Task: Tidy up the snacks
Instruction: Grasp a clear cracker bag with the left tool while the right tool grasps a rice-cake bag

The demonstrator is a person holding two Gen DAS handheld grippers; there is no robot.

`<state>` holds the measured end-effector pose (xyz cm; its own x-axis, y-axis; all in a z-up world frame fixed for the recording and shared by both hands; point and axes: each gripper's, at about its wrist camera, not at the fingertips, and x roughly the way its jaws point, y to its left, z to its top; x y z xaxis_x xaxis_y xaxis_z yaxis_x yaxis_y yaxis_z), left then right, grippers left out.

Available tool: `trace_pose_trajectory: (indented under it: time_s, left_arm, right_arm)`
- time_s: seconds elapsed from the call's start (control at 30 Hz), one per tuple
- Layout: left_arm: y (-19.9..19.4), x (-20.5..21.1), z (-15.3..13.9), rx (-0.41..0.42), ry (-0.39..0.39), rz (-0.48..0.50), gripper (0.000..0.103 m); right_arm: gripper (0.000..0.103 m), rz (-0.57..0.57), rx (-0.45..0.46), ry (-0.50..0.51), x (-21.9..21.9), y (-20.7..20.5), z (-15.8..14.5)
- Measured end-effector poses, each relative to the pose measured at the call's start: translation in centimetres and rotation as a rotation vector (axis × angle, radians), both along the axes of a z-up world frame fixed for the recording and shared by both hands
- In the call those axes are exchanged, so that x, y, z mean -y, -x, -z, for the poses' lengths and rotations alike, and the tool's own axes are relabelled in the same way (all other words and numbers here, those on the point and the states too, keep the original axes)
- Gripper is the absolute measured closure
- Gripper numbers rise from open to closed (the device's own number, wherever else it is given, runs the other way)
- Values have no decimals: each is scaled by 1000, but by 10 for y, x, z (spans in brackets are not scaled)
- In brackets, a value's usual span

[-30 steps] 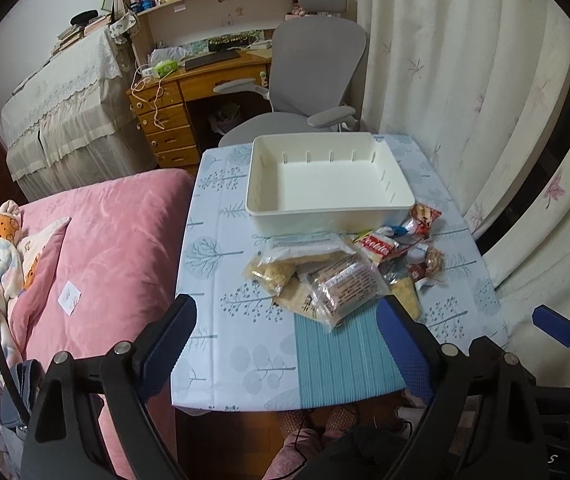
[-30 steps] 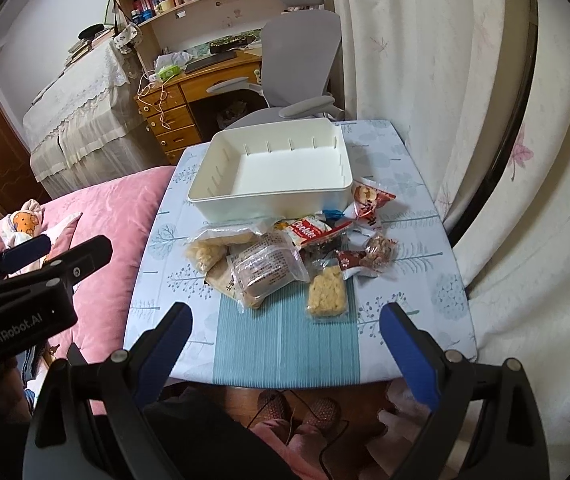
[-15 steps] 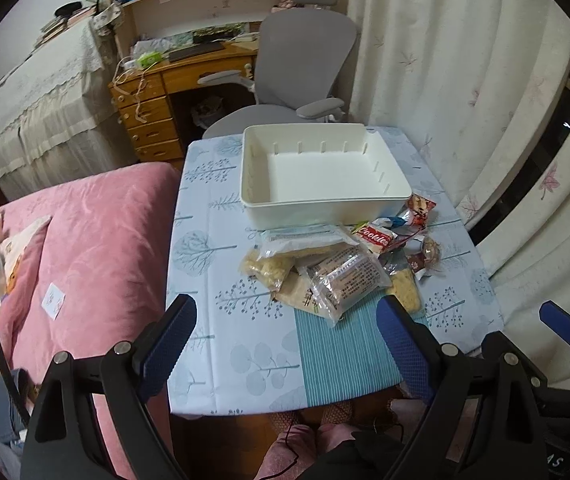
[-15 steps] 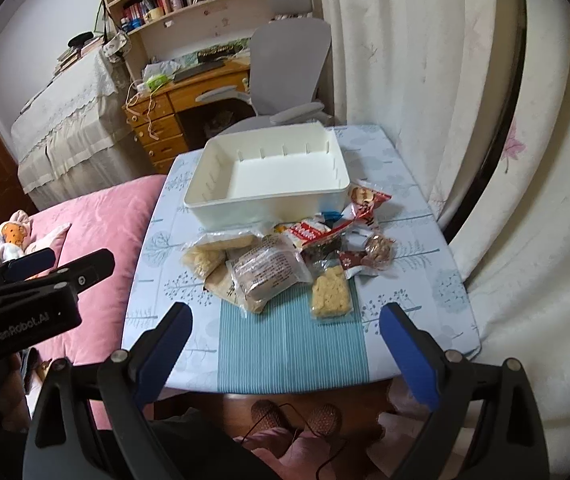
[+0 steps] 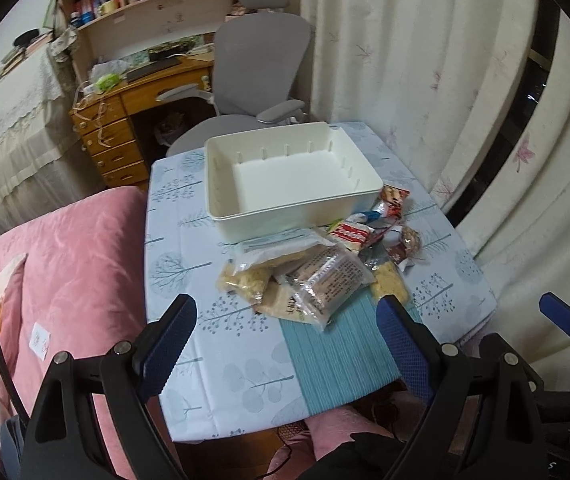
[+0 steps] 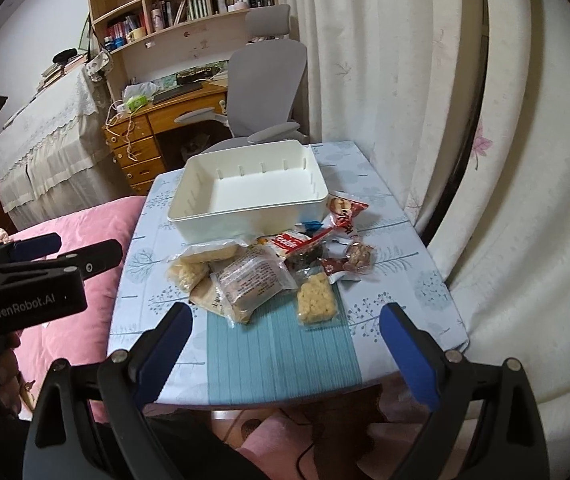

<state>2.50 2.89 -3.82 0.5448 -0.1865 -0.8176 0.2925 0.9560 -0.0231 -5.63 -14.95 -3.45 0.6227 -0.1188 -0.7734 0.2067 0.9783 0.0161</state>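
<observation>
An empty white bin point(image 5: 293, 176) point(image 6: 253, 196) stands at the far side of a small table point(image 5: 189, 276) point(image 6: 281, 344) with a tree-print cloth. In front of it lies a heap of snack packets point(image 5: 317, 268) point(image 6: 261, 276): clear bags of pale crackers, a brown wrapped bar, a red cookie pack point(image 6: 291, 240) and a yellow rice cake point(image 6: 316, 298). My left gripper point(image 5: 285, 344) hangs open above the table's near edge, short of the heap. My right gripper point(image 6: 285, 344) is open too, over the striped blue strip, with nothing between its fingers.
A pink bed cover point(image 5: 65, 272) borders the table's left side. Curtains point(image 5: 425, 60) hang along the right. Behind the table stand a grey office chair point(image 5: 257, 64) and a wooden desk with drawers point(image 5: 125, 120). The left gripper's body point(image 6: 25, 280) shows at the right wrist view's left edge.
Both views have drifted and tilted slightly, with the table and snacks sitting a little differently in frame. Both grippers stay open, and nothing on the table has moved.
</observation>
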Motion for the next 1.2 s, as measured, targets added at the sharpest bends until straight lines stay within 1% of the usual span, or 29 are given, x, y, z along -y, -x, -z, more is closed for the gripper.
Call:
trace_pose_trajectory:
  time_s: [0.17, 0.33, 0.43, 0.53, 0.67, 0.73, 0.83, 0.97, 1.2]
  left_arm:
    - [-11, 7, 17, -27, -28, 33, 12]
    - [-41, 13, 45, -92, -74, 63, 12]
    - [-61, 18, 62, -118, -131, 87, 12]
    - [-81, 21, 78, -133, -145, 118, 12]
    - [-106, 30, 104, -113, -207, 182, 12]
    - [-120, 35, 122, -134, -218, 213, 12]
    - [-135, 41, 145, -152, -232, 249, 12]
    - [-154, 52, 177, -176, -303, 295, 17]
    - [-177, 69, 209, -196, -386, 347, 17]
  right_arm:
    - [8, 4, -17, -5, 8, -6, 22]
    - [8, 7, -59, -1, 23, -28, 48]
    - [8, -6, -110, 43, 27, -49, 67]
    - [8, -32, -159, 48, 30, -68, 87]
    - [8, -70, -239, 55, 34, -94, 117]
    - [8, -89, -274, 58, 36, -104, 132]
    - [8, -114, -337, 62, 37, -116, 155]
    - [8, -134, -407, 61, 41, -129, 182]
    - [8, -126, -515, 37, 49, -147, 219]
